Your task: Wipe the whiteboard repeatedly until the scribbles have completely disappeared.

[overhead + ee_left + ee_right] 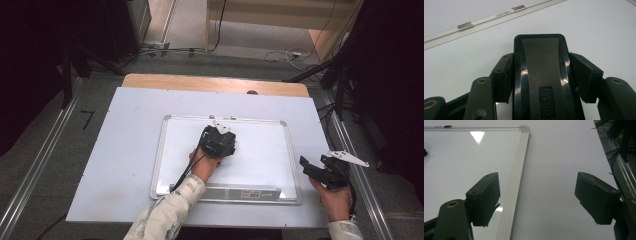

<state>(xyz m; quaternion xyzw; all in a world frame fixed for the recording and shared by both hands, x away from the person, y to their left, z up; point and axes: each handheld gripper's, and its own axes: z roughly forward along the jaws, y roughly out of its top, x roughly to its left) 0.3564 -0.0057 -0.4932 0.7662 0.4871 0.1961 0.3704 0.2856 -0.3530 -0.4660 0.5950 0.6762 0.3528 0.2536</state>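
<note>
From above, the left gripper (218, 141) is sitting over the whiteboard's (260, 145) middle. The left gripper view shows it clamping a black eraser (540, 75) against that whiteboard. The right gripper (537, 202) — jaws spread, holding nothing — is hovering beside the whiteboard's right frame.

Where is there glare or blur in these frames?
Right gripper view: a bright triangular reflection on the whiteboard near its top edge. Left gripper view: small highlights on the glossy black eraser, its near end soft. High view: dark surroundings, table evenly lit.
</note>
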